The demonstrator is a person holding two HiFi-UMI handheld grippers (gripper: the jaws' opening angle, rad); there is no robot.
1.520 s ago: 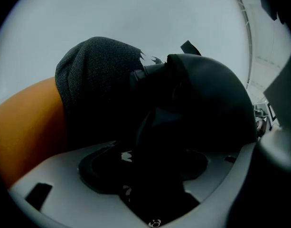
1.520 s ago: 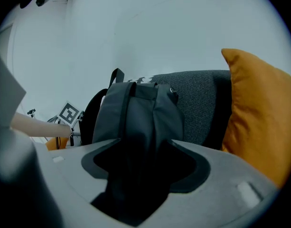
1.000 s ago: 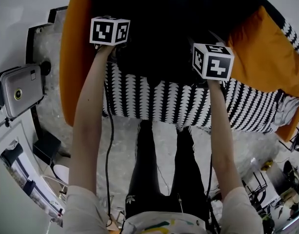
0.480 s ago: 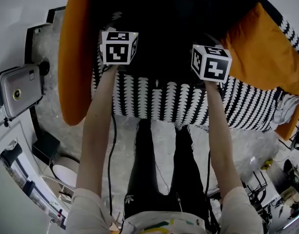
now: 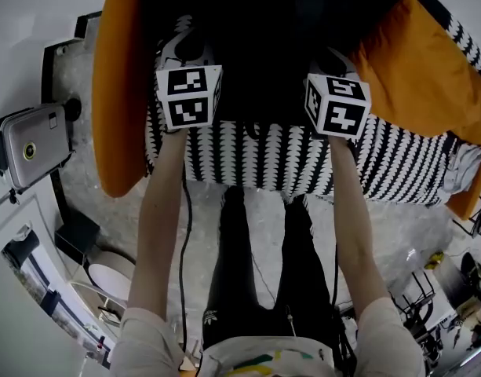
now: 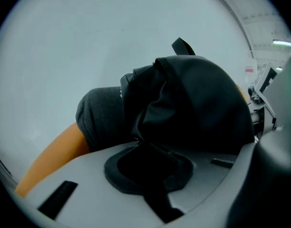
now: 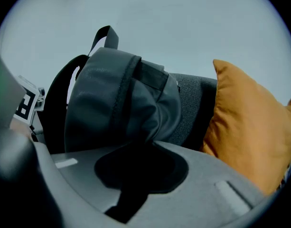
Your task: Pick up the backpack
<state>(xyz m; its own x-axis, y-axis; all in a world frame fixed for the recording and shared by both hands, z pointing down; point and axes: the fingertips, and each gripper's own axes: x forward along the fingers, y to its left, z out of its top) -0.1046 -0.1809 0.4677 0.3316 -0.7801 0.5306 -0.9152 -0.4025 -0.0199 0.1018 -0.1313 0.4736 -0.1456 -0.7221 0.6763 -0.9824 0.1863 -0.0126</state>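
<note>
Gripping the black backpack (image 5: 264,38) from both sides, the two tools meet it low on its body: the left gripper (image 6: 146,148) has its jaws closed on a fold of the dark fabric, and the right gripper (image 7: 141,151) likewise has its jaws pinched shut on a bunched fold of the bag's lower shell. The backpack sits on a seat with a black-and-white patterned cover (image 5: 303,163), between the orange cushions (image 7: 245,122), against dark grey upholstery (image 6: 100,113). Its contents cannot be seen. It stands roughly upright, long axis vertical, its carry loop (image 7: 107,34) pointing up and a shoulder strap (image 7: 55,99) running down its side.
</note>
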